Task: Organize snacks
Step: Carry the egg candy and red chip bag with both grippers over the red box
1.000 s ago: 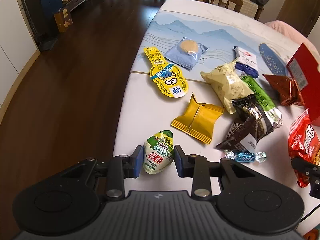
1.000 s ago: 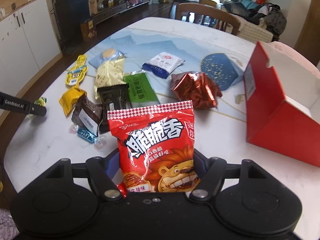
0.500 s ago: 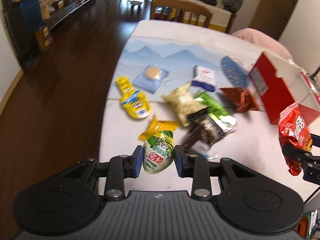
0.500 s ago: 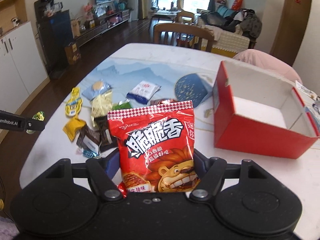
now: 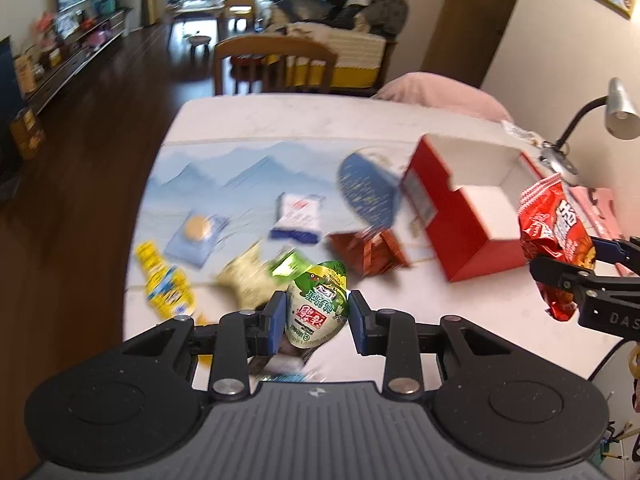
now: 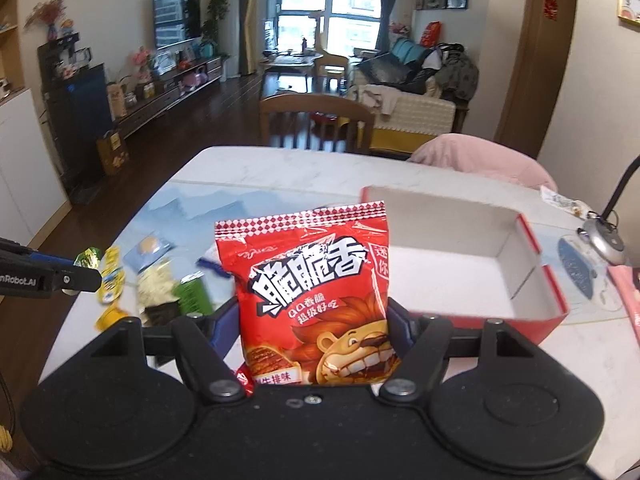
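Observation:
My left gripper [image 5: 317, 322] is shut on a small green-and-white snack packet [image 5: 318, 310], held well above the white table [image 5: 248, 120]. My right gripper [image 6: 310, 328] is shut on a red snack bag with a cartoon lion [image 6: 310, 300]; the same red bag [image 5: 554, 236] hangs at the right of the left wrist view, over the table's right side. An open red box with a white inside [image 6: 460, 264] stands on the table just beyond the red bag, and the red box [image 5: 468, 208] lies right of the loose snacks.
Several loose snack packets lie on the table's left half: a yellow cartoon pack [image 5: 164, 288], a blue cookie pack [image 5: 198, 234], a white-and-blue pack [image 5: 298, 216], a red foil pack [image 5: 368, 250]. A desk lamp [image 5: 618, 110] and a wooden chair [image 6: 316, 120] stand nearby.
Both grippers rose from just above the table with their packets still held. The views tilted up, and the red box's open inside came into sight.

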Tool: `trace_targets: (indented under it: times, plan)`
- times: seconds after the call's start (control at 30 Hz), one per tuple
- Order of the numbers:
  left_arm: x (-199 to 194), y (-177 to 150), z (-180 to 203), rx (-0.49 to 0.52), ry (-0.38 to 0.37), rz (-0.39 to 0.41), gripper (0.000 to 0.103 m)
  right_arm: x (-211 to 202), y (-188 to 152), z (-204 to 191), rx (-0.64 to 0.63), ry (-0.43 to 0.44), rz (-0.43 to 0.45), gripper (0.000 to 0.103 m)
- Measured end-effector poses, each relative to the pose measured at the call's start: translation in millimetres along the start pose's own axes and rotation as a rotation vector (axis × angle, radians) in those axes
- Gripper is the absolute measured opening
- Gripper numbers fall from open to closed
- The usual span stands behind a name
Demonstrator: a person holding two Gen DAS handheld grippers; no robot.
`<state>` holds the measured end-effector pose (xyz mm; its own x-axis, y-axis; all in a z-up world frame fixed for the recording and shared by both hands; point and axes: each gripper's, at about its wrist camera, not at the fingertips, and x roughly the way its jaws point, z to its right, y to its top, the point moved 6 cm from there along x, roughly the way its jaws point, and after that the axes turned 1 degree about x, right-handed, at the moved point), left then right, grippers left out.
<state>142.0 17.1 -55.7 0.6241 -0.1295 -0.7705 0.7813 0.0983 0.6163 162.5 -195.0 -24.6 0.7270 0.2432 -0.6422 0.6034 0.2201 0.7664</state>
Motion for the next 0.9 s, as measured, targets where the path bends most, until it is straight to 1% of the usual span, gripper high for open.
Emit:
trace_targets:
  times: [0.13, 0.23, 0.37, 0.7, 0.9]
  plan:
    - [9.5, 26.0, 29.6, 0.033, -0.029, 0.012, 0.032, 7.6, 12.9, 30.1, 0.027, -0.026, 0.001, 0.072]
    - [20.2, 43.7, 52.5, 0.057, -0.038, 0.017, 0.032, 15.4, 20.0, 52.1, 0.043, -0.033, 0.004, 0.072]
    - [39.2, 65.0, 82.5, 0.076, -0.049, 0.001, 0.033, 28.5, 26.9, 82.7, 0.053, -0.039, -0.001, 0.072]
    - [105.3, 106.0, 160.0, 0.095, -0.035, -0.055, 0.033, 67.5, 35.7, 158.9, 0.045, -0.051, -0.041, 0.072]
    - [143.2, 122.4, 204.3, 0.120, -0.014, -0.088, 0.033, 90.1, 32.2, 191.2, 0.031, -0.052, -0.076, 0.072]
